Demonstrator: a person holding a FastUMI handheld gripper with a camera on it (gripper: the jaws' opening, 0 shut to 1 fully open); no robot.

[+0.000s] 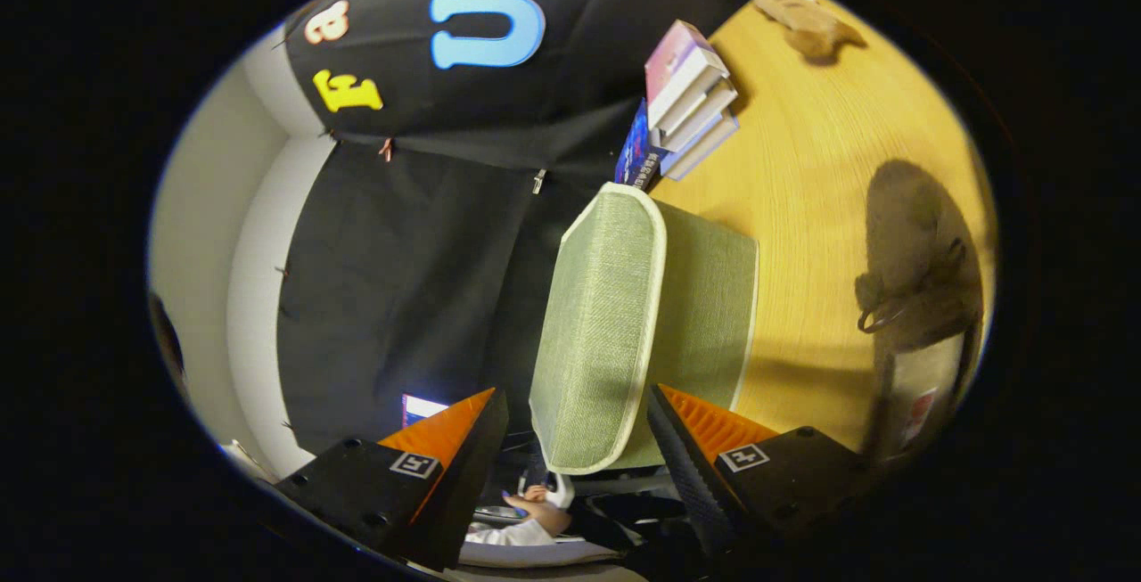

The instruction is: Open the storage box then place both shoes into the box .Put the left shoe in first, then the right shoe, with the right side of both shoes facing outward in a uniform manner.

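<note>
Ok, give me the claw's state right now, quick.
Claw: open, fingers spread either side of the green storage box lid, not pressing on it.

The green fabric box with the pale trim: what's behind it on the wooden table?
Behind the green fabric storage box, which sits between the open gripper fingers, a stack of books rests on the wooden table. A plush toy lies farther off. The box's inside is hidden.

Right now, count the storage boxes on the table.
1. The green storage box sits on the wooden table, between the open jaws of the gripper, with the stacked books beyond it. Others may be hidden behind it.
</note>
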